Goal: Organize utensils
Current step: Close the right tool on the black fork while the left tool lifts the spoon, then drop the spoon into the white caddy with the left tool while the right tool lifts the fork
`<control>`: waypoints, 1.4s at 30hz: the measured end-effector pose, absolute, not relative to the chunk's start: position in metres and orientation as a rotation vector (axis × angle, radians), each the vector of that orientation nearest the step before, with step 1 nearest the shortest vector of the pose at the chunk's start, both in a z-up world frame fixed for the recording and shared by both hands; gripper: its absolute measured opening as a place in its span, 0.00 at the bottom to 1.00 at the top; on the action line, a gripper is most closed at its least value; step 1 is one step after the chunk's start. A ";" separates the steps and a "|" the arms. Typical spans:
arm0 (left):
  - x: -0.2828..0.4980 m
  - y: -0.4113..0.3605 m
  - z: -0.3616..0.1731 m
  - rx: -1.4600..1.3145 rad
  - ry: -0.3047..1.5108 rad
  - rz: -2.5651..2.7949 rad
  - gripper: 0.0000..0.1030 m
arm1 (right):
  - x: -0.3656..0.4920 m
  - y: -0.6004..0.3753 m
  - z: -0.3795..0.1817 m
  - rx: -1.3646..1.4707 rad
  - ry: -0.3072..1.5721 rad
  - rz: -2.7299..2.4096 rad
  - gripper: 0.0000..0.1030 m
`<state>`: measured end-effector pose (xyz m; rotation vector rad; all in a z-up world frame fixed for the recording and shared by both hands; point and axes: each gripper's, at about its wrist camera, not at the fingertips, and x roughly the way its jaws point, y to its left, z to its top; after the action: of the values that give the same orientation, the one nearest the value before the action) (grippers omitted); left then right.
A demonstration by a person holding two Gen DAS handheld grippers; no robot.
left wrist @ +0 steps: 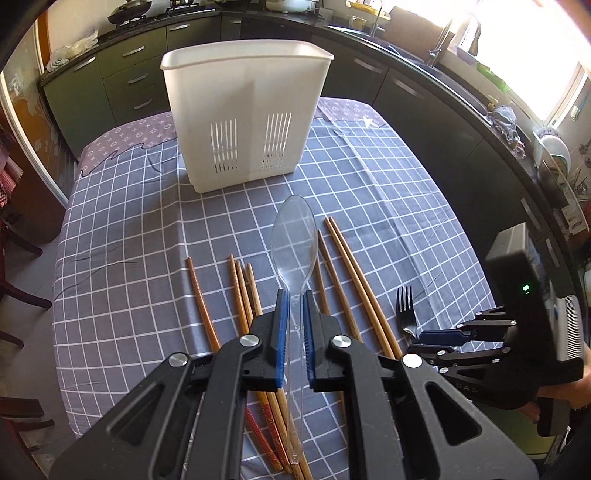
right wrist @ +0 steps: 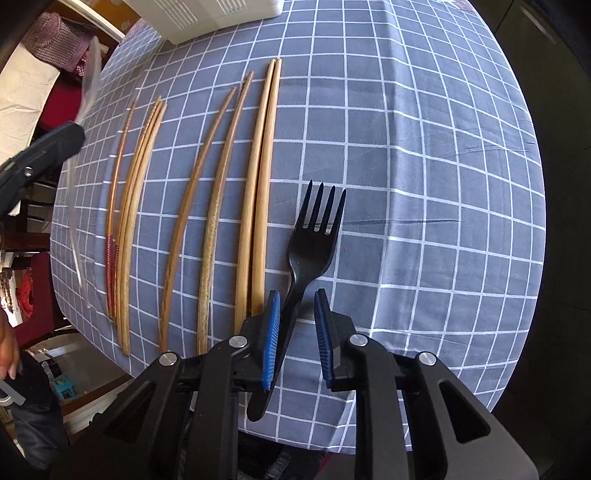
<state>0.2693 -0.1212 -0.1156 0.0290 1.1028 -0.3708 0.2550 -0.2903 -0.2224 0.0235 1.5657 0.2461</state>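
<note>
White caddy [right wrist: 207,14] cropped at top, clear spoon [right wrist: 86,92] blurred

The right gripper [right wrist: 297,328] hangs low over a table with a grey checked cloth [right wrist: 424,177], its blue-padded fingers [right wrist: 271,332] apart on either side of a black fork's [right wrist: 312,240] handle. The handle touches the left pad; the other pad stands clear of it. The fork lies flat, tines pointing away. Just left of it lie wooden chopsticks [right wrist: 258,177] in a rough row. At the left edge the other gripper [right wrist: 44,155] holds a clear spoon [right wrist: 86,96], blurred. A white slotted holder [right wrist: 207,14] sits at the far end.
</note>
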 end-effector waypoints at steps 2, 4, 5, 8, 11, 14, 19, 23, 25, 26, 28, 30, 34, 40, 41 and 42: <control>0.271 -0.115 -0.108 0.015 1.083 -0.372 0.08 | 0.261 -0.282 -0.225 0.000 1.567 0.238 0.14; 0.272 -0.110 -0.098 0.010 1.058 -0.370 0.08 | 0.263 -0.276 -0.226 -0.040 1.558 0.230 0.10; 0.273 -0.107 -0.091 0.003 1.043 -0.372 0.08 | 0.265 -0.272 -0.226 -0.056 1.554 0.234 0.09; 0.274 -0.102 -0.068 -0.015 0.994 -0.381 0.08 | 0.264 -0.264 -0.227 -0.104 1.531 0.250 0.09; 0.279 -0.099 -0.038 -0.037 0.925 -0.393 0.08 | 0.260 -0.261 -0.228 -0.105 1.509 0.274 0.09; 0.287 -0.099 0.000 -0.046 0.812 -0.395 0.08 | 0.247 -0.266 -0.228 -0.103 1.478 0.304 0.09; 0.312 -0.102 0.055 -0.071 0.570 -0.369 0.08 | 0.236 -0.269 -0.227 -0.110 1.424 0.344 0.10; 0.342 -0.112 0.069 -0.055 0.420 -0.323 0.08 | 0.230 -0.279 -0.225 -0.076 1.394 0.374 0.10; 0.360 -0.116 0.066 -0.061 0.391 -0.302 0.08 | 0.229 -0.283 -0.226 -0.059 1.380 0.387 0.10; 0.367 -0.118 0.062 -0.062 0.376 -0.284 0.08 | 0.224 -0.293 -0.223 -0.053 1.372 0.392 0.10; 0.382 -0.121 0.053 -0.058 0.352 -0.254 0.08 | 0.217 -0.304 -0.220 -0.047 1.357 0.398 0.10; 0.394 -0.123 0.043 -0.045 0.332 -0.224 0.08 | 0.212 -0.314 -0.217 -0.044 1.351 0.405 0.10; 0.414 -0.124 0.019 -0.037 0.354 -0.202 0.08 | 0.205 -0.322 -0.214 0.006 1.362 0.443 0.10; 0.419 -0.117 -0.012 -0.019 0.397 -0.196 0.08 | 0.196 -0.333 -0.168 0.039 1.266 0.474 0.10; 0.420 -0.116 -0.015 -0.016 0.405 -0.197 0.08 | 0.197 -0.335 -0.158 0.044 1.243 0.475 0.10; 0.419 -0.113 -0.020 -0.016 0.414 -0.201 0.08 | 0.198 -0.337 -0.148 0.050 1.222 0.478 0.09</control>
<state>0.4193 -0.1134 -0.0196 -0.0158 0.4136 -0.2008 0.1984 -0.3366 -0.1476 0.0503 1.2216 0.4782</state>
